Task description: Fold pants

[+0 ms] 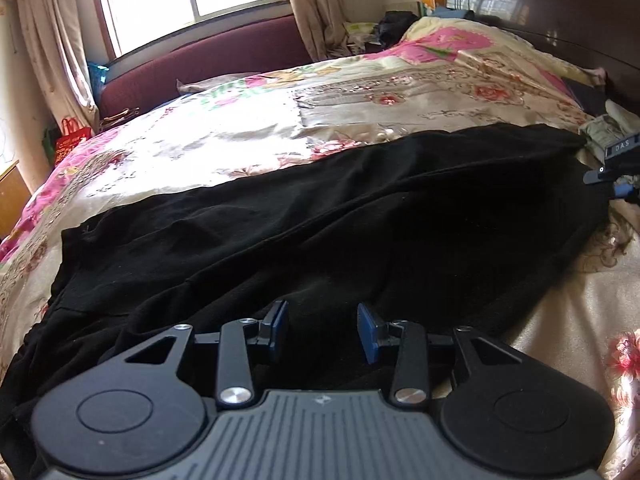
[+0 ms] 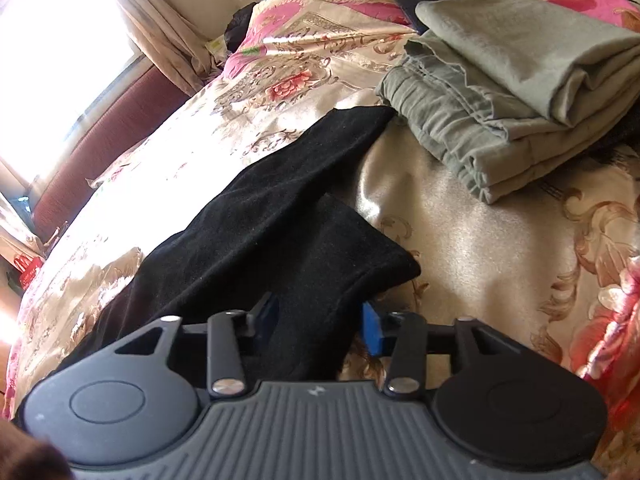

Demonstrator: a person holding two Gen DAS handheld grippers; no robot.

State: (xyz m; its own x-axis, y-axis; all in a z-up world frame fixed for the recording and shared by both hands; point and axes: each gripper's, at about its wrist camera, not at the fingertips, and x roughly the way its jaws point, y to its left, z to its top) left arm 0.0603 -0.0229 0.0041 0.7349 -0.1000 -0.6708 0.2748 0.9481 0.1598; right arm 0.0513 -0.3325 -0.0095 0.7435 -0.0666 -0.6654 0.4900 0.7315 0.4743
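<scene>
Black pants (image 1: 320, 216) lie spread across a floral bedspread (image 1: 224, 136), waist end toward the left, legs running to the right. My left gripper (image 1: 323, 332) is open just above the near edge of the pants. In the right wrist view the two leg ends (image 2: 280, 220) lie side by side. My right gripper (image 2: 320, 320) is open with the near leg's cuff edge between its blue pads (image 2: 372, 328), not clamped. The right gripper also shows at the right edge of the left wrist view (image 1: 612, 164).
A stack of folded olive-grey clothes (image 2: 520, 80) lies on the bed just beyond the leg ends. A dark headboard (image 1: 560, 8) is at the right. A maroon sofa (image 1: 208, 64) and window stand beyond the bed's far side.
</scene>
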